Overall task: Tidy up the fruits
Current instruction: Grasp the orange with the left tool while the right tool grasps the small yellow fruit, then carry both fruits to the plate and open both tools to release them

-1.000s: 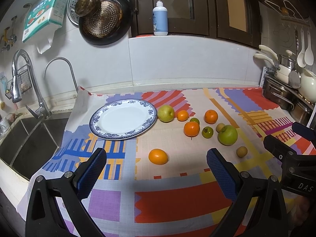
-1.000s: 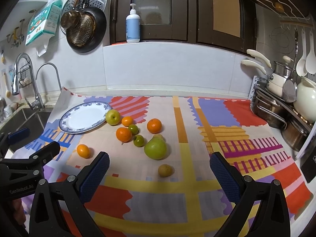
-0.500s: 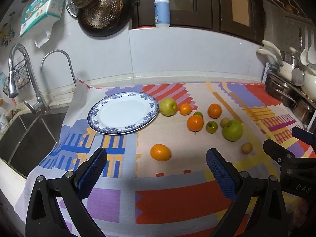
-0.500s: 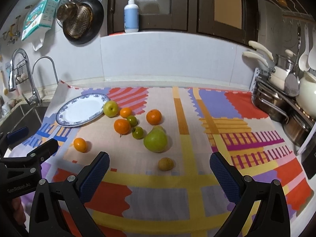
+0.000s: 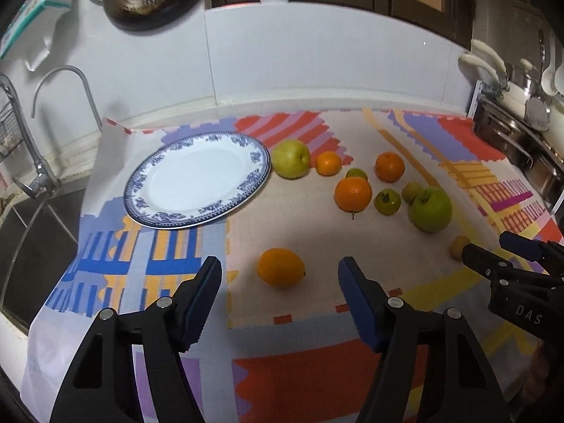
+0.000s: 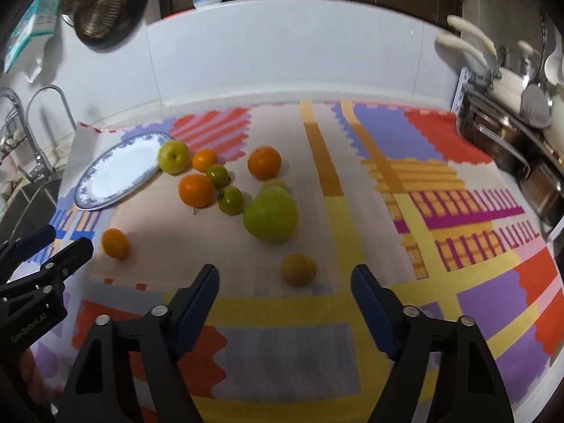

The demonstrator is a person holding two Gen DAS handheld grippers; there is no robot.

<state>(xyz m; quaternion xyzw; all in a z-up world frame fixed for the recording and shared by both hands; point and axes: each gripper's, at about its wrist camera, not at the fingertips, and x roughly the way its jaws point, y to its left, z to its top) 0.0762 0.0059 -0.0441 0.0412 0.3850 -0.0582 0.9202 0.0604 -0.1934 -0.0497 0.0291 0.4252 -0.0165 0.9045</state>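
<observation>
A blue-rimmed white plate (image 5: 197,179) lies empty on the patterned cloth. Loose fruit lies to its right: a yellow-green apple (image 5: 292,158), several oranges (image 5: 353,194), small green fruits (image 5: 387,201) and a big green apple (image 5: 430,209). My left gripper (image 5: 279,287) hovers just short of a lone orange (image 5: 280,267); its jaws are closing, and the orange sits ahead of the tips, untouched. My right gripper (image 6: 284,287) is also closing, with a small brown fruit (image 6: 298,269) ahead of its tips, free of the pads.
A sink (image 5: 24,232) with taps lies left of the cloth. Steel pots and a utensil rack (image 6: 507,141) stand at the right. A white backsplash wall (image 5: 317,53) closes the back. Each gripper shows at the edge of the other's view.
Both grippers have sunk toward the cloth and forward, and their jaws have narrowed. The lone orange and the brown fruit now lie just ahead of the fingertips. No fruit has moved.
</observation>
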